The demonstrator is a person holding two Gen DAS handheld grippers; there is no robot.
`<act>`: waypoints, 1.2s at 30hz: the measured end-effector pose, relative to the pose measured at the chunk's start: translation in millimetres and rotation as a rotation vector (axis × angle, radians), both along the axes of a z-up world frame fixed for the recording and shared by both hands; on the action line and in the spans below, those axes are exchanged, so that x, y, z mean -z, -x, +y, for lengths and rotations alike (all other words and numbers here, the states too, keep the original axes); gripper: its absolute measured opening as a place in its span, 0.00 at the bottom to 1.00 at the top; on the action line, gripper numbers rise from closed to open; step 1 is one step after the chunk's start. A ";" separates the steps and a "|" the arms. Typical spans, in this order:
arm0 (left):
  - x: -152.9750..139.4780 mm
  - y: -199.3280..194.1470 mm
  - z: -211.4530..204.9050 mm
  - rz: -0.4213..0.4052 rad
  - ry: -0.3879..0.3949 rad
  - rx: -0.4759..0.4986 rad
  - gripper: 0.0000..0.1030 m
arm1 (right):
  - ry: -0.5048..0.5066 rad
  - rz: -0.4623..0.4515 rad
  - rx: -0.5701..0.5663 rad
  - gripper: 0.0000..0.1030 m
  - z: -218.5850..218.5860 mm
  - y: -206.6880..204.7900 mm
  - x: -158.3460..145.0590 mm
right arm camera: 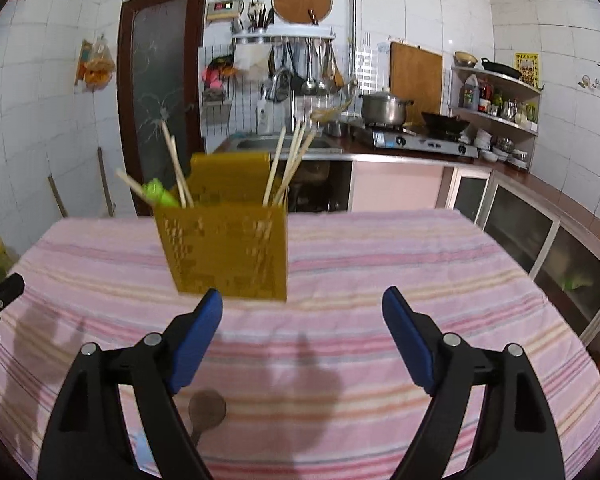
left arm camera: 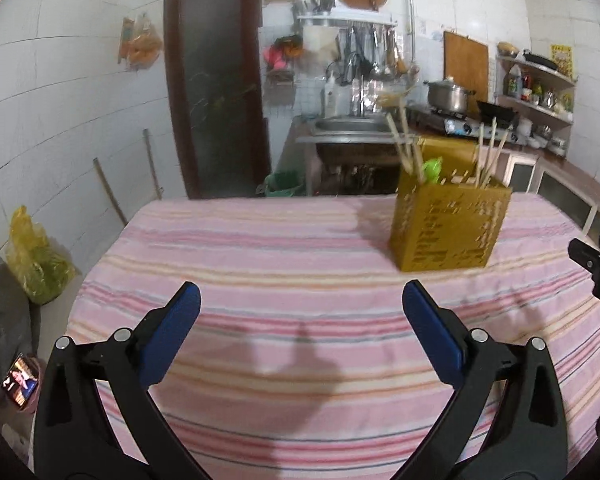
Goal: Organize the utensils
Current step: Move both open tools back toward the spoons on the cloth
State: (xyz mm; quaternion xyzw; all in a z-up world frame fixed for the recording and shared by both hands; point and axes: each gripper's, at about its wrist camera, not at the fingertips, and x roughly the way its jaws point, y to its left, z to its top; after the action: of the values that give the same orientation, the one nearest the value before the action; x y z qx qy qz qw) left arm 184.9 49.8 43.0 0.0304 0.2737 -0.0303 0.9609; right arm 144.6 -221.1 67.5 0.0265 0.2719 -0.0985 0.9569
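Two tools gaping empty, left [left arm camera: 302, 300], right [right arm camera: 302, 302], yellow utensil holder [right arm camera: 224, 252] just beyond.

The yellow utensil holder [left arm camera: 448, 228] is smeared by motion blur, so its cut-out pattern cannot be read. The lower ends of the chopsticks [right arm camera: 278, 172] and the green item [right arm camera: 160, 194] are hidden inside it. A wooden spoon [right arm camera: 206, 410] is partly covered by the right hand-held gripper [right arm camera: 302, 326]. The picture's edge cuts off the phone [left arm camera: 20, 382].

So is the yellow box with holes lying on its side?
No, the yellow perforated plastic box stands upright on the pink striped tablecloth, with wooden chopsticks sticking up out of it.
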 end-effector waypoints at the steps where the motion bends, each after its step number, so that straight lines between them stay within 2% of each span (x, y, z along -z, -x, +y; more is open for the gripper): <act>1: 5.9 0.3 2.4 0.012 -0.002 -0.003 0.95 | -0.011 0.011 0.003 0.78 1.3 1.8 6.2; 8: 35.5 -1.9 8.6 0.088 0.014 -0.019 0.95 | -0.021 0.068 0.021 0.78 11.4 6.7 34.2; 18: 47.8 2.1 4.2 0.092 -0.035 -0.008 0.95 | -0.007 0.113 0.040 0.78 21.7 3.0 42.9; 23: 57.5 -2.3 3.9 0.154 0.013 0.013 0.95 | 0.015 0.150 0.036 0.78 32.8 -2.7 52.3; 29: 65.0 -3.9 0.6 0.155 -0.022 -0.002 0.95 | 0.043 0.235 0.022 0.78 53.2 -16.4 68.9; 36: 63.2 -2.5 3.7 0.144 -0.024 -0.009 0.95 | 0.081 0.342 0.000 0.78 76.2 -31.4 87.0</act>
State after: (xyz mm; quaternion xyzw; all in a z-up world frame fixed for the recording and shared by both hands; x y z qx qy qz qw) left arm 187.4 53.4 -20.1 0.0382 0.3425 -0.0249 0.9384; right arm 175.9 -144.9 -19.5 -0.0294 0.4267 -0.1123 0.8969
